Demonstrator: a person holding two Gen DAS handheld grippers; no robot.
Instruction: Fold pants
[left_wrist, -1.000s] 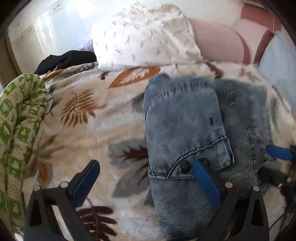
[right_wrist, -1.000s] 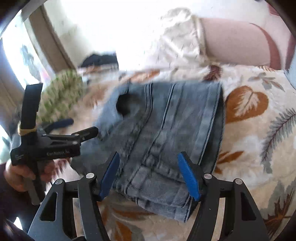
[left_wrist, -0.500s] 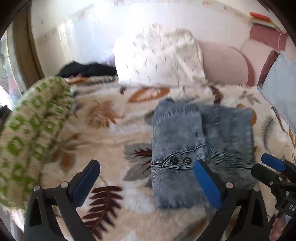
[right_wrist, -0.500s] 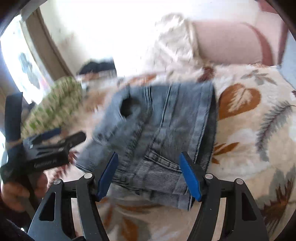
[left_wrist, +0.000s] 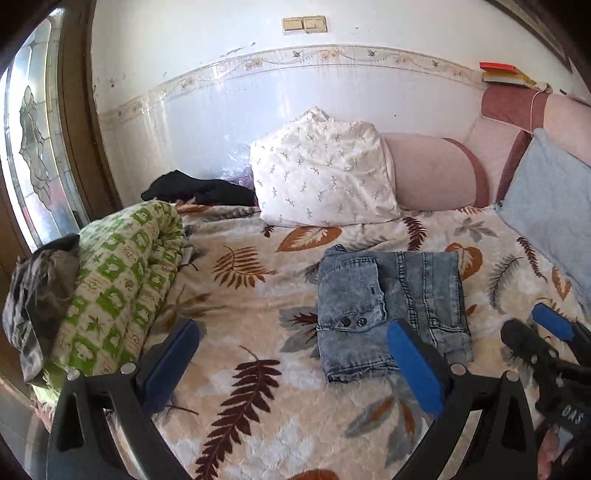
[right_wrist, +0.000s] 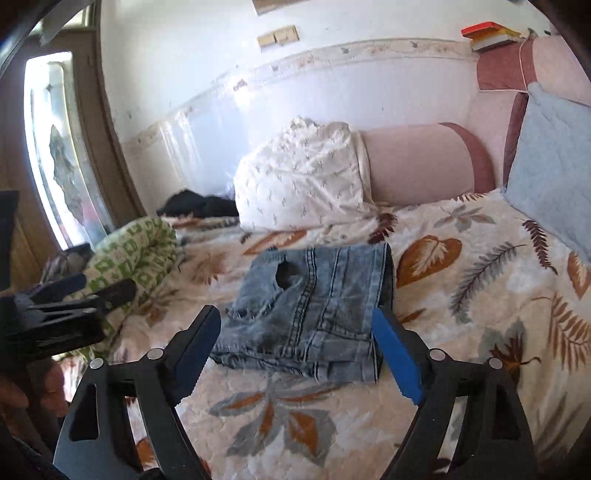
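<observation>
Folded blue denim pants (left_wrist: 389, 306) lie as a compact stack on the leaf-patterned blanket (left_wrist: 258, 369), with two dark buttons on top. In the right wrist view the same pants (right_wrist: 314, 314) show a ragged hole and stitched seams. My left gripper (left_wrist: 295, 362) hangs open above and in front of the pants, nothing between its blue pads. My right gripper (right_wrist: 295, 343) is also open and empty, its jaws still opening, held back from the stack's near edge. Each gripper shows at the edge of the other's view.
A rolled green-patterned quilt (left_wrist: 122, 288) lies at the left edge. A white pillow (left_wrist: 321, 173), a pink bolster (left_wrist: 432, 173) and a light blue cushion (left_wrist: 554, 214) line the back and right. Dark clothing (left_wrist: 195, 190) sits by the wall.
Both grippers have pulled up and back from the pants, which now look smaller and lie free on the blanket. The right gripper's jaws have spread wider.
</observation>
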